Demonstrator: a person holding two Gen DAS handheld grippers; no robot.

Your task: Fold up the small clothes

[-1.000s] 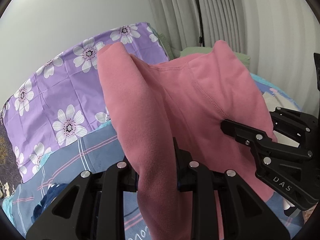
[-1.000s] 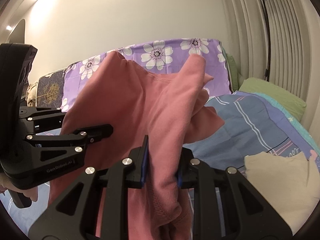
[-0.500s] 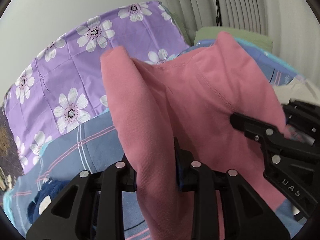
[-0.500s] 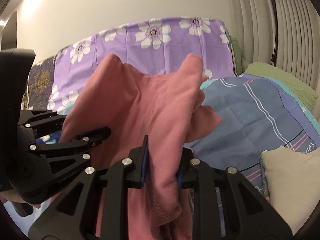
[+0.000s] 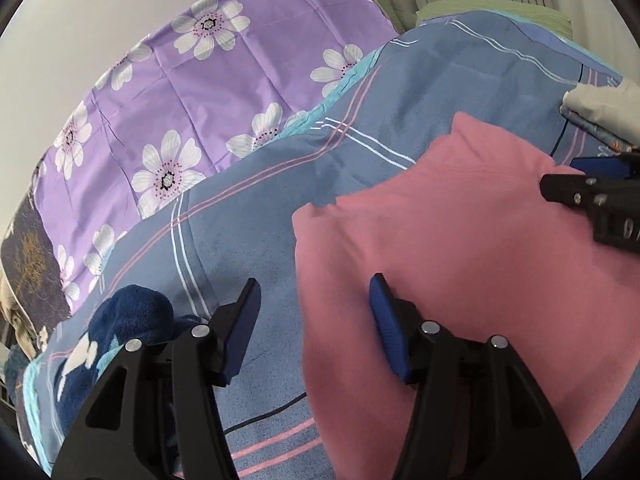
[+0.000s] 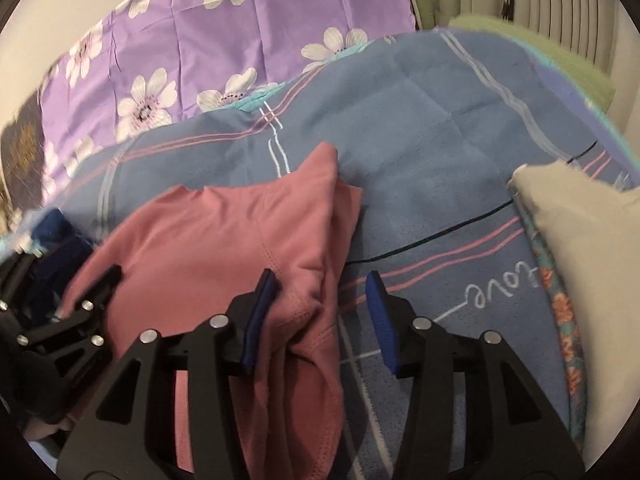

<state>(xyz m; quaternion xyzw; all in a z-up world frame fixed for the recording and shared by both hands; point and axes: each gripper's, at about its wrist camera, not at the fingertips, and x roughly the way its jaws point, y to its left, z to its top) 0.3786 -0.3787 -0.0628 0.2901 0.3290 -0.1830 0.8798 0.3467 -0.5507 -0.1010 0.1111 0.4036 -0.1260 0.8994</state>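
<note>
As both tools (image 5: 314,322) open, pink garment (image 5: 460,248) lies flat — blue bedspread (image 5: 248,236).

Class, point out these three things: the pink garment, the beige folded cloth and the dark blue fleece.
pink garment (image 5: 460,240), left wrist view, flat middle.
beige folded cloth (image 6: 584,240), right wrist view, top face.
dark blue fleece (image 5: 132,312), left wrist view, upper bulge.

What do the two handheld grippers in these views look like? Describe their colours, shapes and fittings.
Both are built alike. The left gripper has two angular black plastic fingers with triangular cut-outs, round silver screw heads along the top, and flat blue ribbed pads on the inner faces. The right gripper has the same black frame, silver screws and blue pads. No cables on them or sleeves are visible.
</note>
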